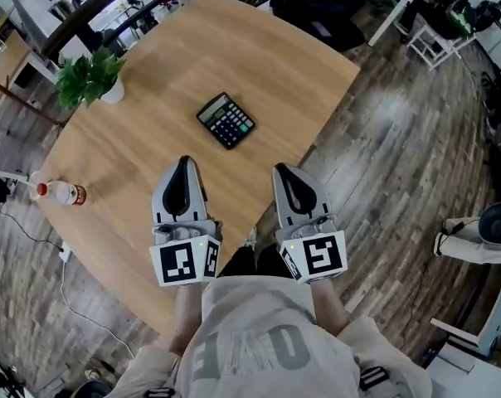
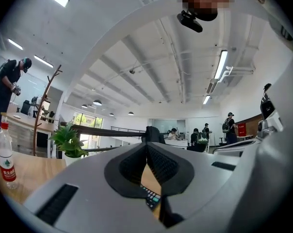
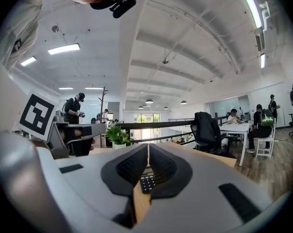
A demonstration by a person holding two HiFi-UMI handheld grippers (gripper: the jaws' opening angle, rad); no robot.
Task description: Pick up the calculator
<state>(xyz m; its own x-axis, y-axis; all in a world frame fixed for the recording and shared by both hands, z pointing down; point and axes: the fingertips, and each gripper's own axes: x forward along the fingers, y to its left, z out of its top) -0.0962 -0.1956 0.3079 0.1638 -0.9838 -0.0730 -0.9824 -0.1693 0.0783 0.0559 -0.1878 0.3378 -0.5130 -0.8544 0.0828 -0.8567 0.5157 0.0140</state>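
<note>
A black calculator (image 1: pixel 226 121) with light and teal keys lies flat near the middle of the round wooden table (image 1: pixel 275 56). Both grippers hover side by side at the table's near edge, pointing level toward it and well short of it. My left gripper (image 1: pixel 184 162) is shut with nothing held; in the left gripper view its tips (image 2: pixel 147 147) meet and a piece of the calculator (image 2: pixel 150 197) shows below them. My right gripper (image 1: pixel 280 170) is also shut and empty; in its own view the tips (image 3: pixel 148 149) touch above the calculator (image 3: pixel 147 182).
A small potted plant (image 1: pixel 89 77) stands at the table's far left. A plastic bottle (image 1: pixel 61 192) with a red cap lies near the left edge. Wood floor and office chairs (image 1: pixel 317 7) surround the table; people stand at distant desks.
</note>
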